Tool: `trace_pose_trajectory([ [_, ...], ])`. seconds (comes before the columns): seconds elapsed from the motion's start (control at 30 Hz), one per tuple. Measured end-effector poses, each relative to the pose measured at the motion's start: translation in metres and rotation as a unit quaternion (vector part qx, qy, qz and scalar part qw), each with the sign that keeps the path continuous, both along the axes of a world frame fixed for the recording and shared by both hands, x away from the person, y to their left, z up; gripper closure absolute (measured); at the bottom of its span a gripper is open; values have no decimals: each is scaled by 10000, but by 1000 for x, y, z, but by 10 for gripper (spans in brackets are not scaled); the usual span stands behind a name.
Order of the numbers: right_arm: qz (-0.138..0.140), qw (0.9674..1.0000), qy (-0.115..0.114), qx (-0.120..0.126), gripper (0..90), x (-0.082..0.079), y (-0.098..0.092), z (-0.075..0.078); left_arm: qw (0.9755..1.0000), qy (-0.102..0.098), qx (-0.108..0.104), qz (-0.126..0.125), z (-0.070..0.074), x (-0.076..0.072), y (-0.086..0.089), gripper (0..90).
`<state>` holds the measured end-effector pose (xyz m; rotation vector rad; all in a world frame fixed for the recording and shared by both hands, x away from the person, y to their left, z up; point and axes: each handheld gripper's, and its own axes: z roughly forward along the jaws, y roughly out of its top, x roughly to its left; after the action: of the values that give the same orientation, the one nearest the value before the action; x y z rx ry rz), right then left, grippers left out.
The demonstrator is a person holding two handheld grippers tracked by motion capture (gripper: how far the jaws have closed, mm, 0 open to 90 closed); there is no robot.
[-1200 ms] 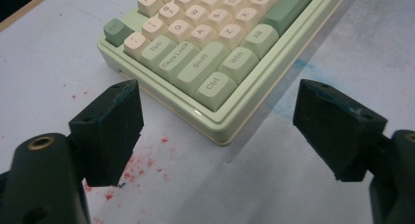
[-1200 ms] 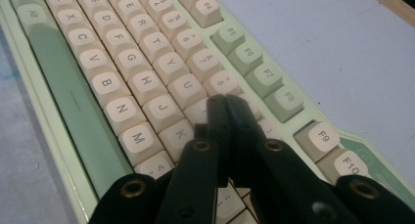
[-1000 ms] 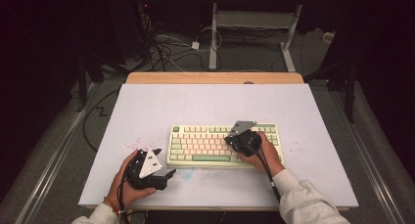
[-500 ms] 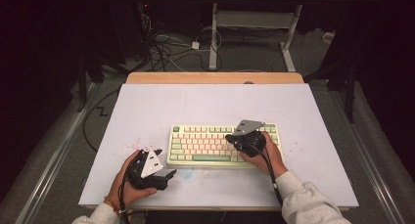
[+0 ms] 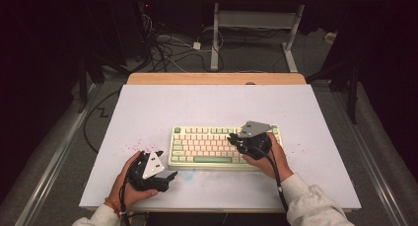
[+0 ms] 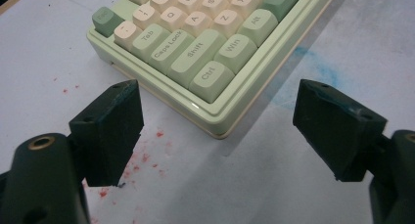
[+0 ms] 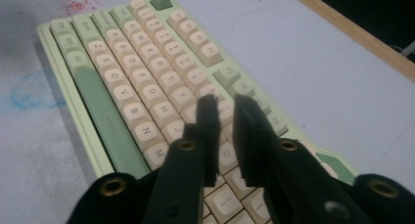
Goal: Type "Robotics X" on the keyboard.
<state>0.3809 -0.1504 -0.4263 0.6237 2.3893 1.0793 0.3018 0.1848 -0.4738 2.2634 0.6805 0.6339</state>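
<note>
A pale green keyboard (image 5: 217, 144) with cream keys lies on the white table (image 5: 197, 102). My right gripper (image 5: 231, 139) hovers over the right half of the keyboard (image 7: 132, 82) and points left along the key rows. Its jaws have just been opening. The right gripper (image 7: 225, 104) now shows a narrow gap with nothing in it. My left gripper (image 5: 167, 165) rests on the table by the front left corner of the keyboard (image 6: 195, 53). The left gripper (image 6: 220, 131) stands wide open and empty, its jaws short of the Ctrl corner.
Red specks (image 5: 135, 146) dot the table left of the keyboard, and a blue smear (image 5: 190, 175) lies by its front edge. A wooden strip (image 5: 217, 78) runs along the far edge. Beyond it are floor cables (image 5: 167, 53) and a desk frame (image 5: 215, 38).
My right gripper has lifted slightly and shifted a little to the right over the keys. The left gripper and the keyboard have stayed where they were.
</note>
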Motion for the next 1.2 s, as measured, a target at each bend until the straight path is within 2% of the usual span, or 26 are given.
trace_pose_trajectory([
  [0.2, -8, 9998, -102, 190, 547, -4, -2, 3, 10000, 8, 26, 2, 0, 1, 0, 179],
  [0.3, 84, 9998, -119, 151, 442, -6, -3, 4, 10000, 21, 36, -11, -1, 2, 0, 178],
  [0.47, -135, 9988, -338, 338, 331, -9, -10, 4, 10000, 30, 2, 22, 0, 2, 2, 177],
  [0.57, -254, 9980, -407, 411, 305, -11, -14, 7, 10000, 19, -1, 87, 0, 2, 2, 178],
  [0.67, -324, 9970, -513, 484, 286, -16, -19, 9, 9999, 38, -98, 124, 2, 2, 3, 185],
  [0.7, -339, 9967, -560, 486, 282, -17, -21, 9, 9998, 56, -145, 114, 3, 2, 4, 198],
  [0.77, -392, 9961, -604, 508, 270, -19, -24, 10, 9995, 116, -272, 84, 5, 1, 6, 279],
  [0.83, -410, 9961, -605, 488, 269, -22, -27, 10, 9991, 142, -382, 74, 6, 1, 7, 296],
  [0.9, -438, 9959, -625, 485, 268, -24, -31, 9, 9989, 148, -419, 142, 8, 1, 7, 314],
  [1.0, -492, 9955, -675, 440, 267, -29, -36, 7, 9989, 140, -362, 276, 8, 2, 8, 316],
  [1.1, -522, 9948, -793, 364, 266, -35, -42, 6, 9985, 168, -407, 336, 8, 2, 9, 323],
  [1.2, -563, 9944, -784, 422, 263, -39, -50, 6, 9982, 184, -436, 368, 10, 3, 10, 343],
])
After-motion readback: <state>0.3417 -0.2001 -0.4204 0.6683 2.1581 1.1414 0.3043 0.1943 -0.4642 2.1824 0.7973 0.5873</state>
